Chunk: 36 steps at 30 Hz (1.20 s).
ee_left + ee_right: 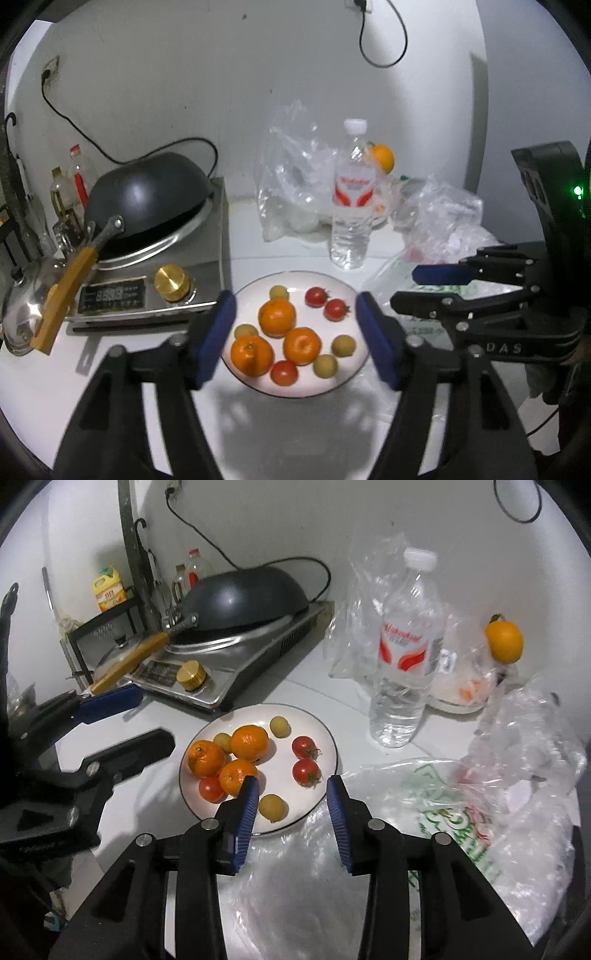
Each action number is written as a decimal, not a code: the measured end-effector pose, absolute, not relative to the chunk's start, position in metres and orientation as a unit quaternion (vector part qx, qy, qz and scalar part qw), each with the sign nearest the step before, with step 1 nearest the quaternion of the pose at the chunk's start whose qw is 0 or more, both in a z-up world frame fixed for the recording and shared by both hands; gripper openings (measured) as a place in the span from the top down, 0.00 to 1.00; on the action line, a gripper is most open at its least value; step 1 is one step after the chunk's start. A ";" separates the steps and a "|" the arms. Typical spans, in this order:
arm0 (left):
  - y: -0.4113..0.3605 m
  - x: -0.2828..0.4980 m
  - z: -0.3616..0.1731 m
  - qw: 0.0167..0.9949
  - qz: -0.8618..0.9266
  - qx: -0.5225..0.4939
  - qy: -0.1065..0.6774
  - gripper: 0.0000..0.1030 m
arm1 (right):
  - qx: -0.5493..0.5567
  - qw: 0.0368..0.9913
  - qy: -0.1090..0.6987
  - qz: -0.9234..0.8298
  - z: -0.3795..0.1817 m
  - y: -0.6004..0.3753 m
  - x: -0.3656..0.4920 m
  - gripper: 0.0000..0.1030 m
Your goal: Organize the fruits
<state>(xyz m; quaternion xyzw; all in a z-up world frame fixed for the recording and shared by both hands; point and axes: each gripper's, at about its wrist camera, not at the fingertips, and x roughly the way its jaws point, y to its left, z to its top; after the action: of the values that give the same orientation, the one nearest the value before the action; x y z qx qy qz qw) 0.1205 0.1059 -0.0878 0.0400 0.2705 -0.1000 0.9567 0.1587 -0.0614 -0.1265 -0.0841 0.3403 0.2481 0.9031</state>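
A white plate (pixel 343 291) holds three oranges (pixel 277 317), three red tomatoes (pixel 316 296) and several small yellow-green fruits (pixel 343 345). It also shows in the right wrist view (pixel 325 734). My left gripper (pixel 295 339) is open and empty, its pads on either side of the plate, above it. My right gripper (pixel 291 805) is open and empty over the plate's near right edge, and it shows at the right in the left wrist view (pixel 417 288). Another orange (pixel 504 641) sits at the back right.
A water bottle (pixel 406 646) stands behind the plate. Clear plastic bags (pixel 517 738) lie at the right and back. An induction cooker (pixel 155 280) with an upturned black wok (pixel 147 192) is at the left, with a lid (pixel 22 310) and bottles beside it.
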 end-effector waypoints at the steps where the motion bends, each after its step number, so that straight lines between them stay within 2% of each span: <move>1: 0.104 0.115 -0.085 0.958 -0.101 0.040 0.267 0.32 | -0.085 0.905 0.336 0.247 -0.123 -0.063 0.154 0.61; 9: 0.091 0.082 -0.063 0.964 -0.101 0.038 0.242 0.28 | -0.087 0.919 0.301 0.240 -0.097 -0.075 0.120 0.59; 11: 0.087 0.073 -0.056 0.967 -0.101 0.037 0.233 0.22 | -0.085 0.923 0.291 0.238 -0.090 -0.078 0.111 0.54; 16: 0.080 0.053 -0.038 0.972 -0.095 0.040 0.210 0.11 | -0.080 0.933 0.262 0.234 -0.071 -0.088 0.088 0.52; 31: 0.078 0.001 0.013 0.988 -0.052 0.038 0.142 0.08 | -0.080 0.955 0.184 0.217 -0.020 -0.105 0.036 0.40; 36: 0.073 -0.011 0.029 0.992 -0.038 0.048 0.114 0.03 | -0.081 0.961 0.160 0.209 -0.005 -0.110 0.025 0.32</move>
<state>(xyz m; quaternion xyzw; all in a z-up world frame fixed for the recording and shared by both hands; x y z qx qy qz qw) -0.0109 0.0734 0.0288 0.0481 0.1144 -0.0381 0.9915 0.0247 -0.1100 -0.0051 -0.0812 0.1599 0.2086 0.9614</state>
